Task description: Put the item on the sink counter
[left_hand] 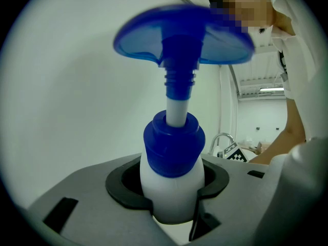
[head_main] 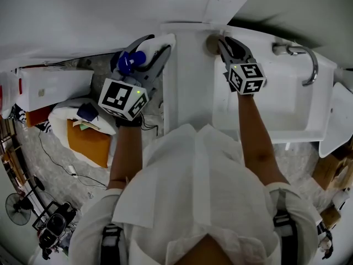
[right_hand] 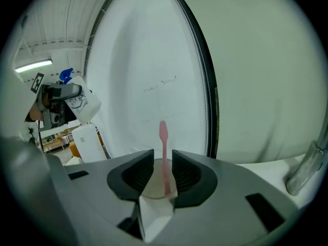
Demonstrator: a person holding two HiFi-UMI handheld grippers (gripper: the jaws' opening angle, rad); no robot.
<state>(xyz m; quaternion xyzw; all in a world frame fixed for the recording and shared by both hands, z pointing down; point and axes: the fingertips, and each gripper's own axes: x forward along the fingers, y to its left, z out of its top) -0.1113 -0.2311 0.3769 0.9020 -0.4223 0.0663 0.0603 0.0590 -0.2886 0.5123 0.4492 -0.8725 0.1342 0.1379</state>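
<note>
White short-sleeved shirt (head_main: pixel 193 192), dark straps (head_main: pixel 110 242), grey left tool (head_main: pixel 145 49) and right tool (head_main: pixel 223 42), black-and-white marker cubes (head_main: pixel 122 98)

The white tabletop (head_main: pixel 187 87) runs as a flat strip along the left of its sunken basin (head_main: pixel 265 106), and a chrome tap (head_main: pixel 315 65) stands at the back right, its spout curved over the basin. To the left, lower down, the speckled grey floor (head_main: pixel 60 167) carries an orange package (head_main: pixel 91 143), a white box (head_main: pixel 52 87), a thin cable (head_main: pixel 55 159) and, near the lower left edge, a small fan (head_main: pixel 16 208). A cardboard box (head_main: pixel 331 169) sits on the floor at the right.
</note>
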